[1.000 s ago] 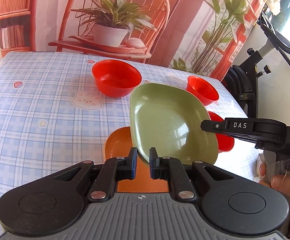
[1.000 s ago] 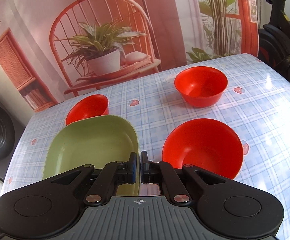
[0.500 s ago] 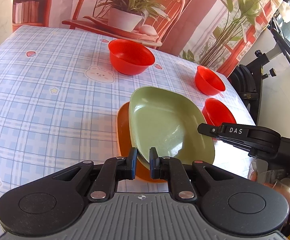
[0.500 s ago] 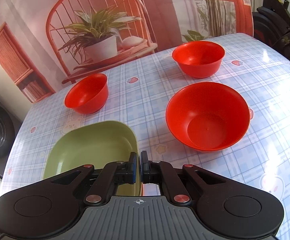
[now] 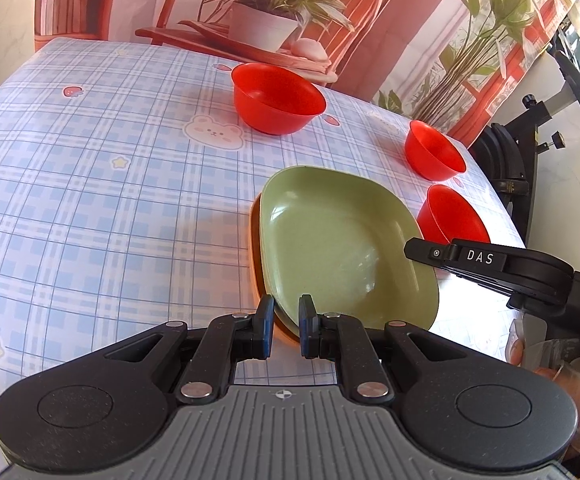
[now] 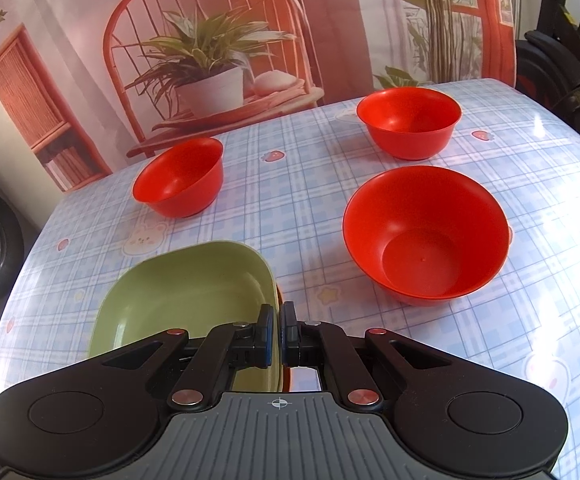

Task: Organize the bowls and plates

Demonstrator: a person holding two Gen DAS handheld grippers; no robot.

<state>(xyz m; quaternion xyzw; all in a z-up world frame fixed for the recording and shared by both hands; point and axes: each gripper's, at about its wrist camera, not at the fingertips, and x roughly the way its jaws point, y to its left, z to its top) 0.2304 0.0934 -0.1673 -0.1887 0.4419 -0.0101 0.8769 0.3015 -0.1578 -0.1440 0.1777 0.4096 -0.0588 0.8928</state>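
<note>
- The table [image 5: 90,200] has a blue checked cloth with little bears, stars and strawberries on it.
- The green plate [image 5: 329,240] sits on top of an orange plate [image 5: 254,248], near the front edge of the table.
- The left view shows the orange plate as a thin strip along the green plate's left side. In the right view [image 6: 278,296] it is only a tiny sliver.
- The left view also shows the other tool from the side, with the letters DAS on it. The right view shows only its own tool.
- The left gripper [image 5: 286,320] has its two fingers squeezed on the near rim of the green plate.
- The right gripper [image 6: 277,334] has its two fingers squeezed on the plate's right rim.
- Count the plates: two, one green and one orange.
- Count the red bowls: three. The near bowl [image 6: 425,236] is just beside the plates, the far right bowl [image 6: 408,122] sits behind it, and the far left bowl [image 6: 180,176] stands well apart.
</note>
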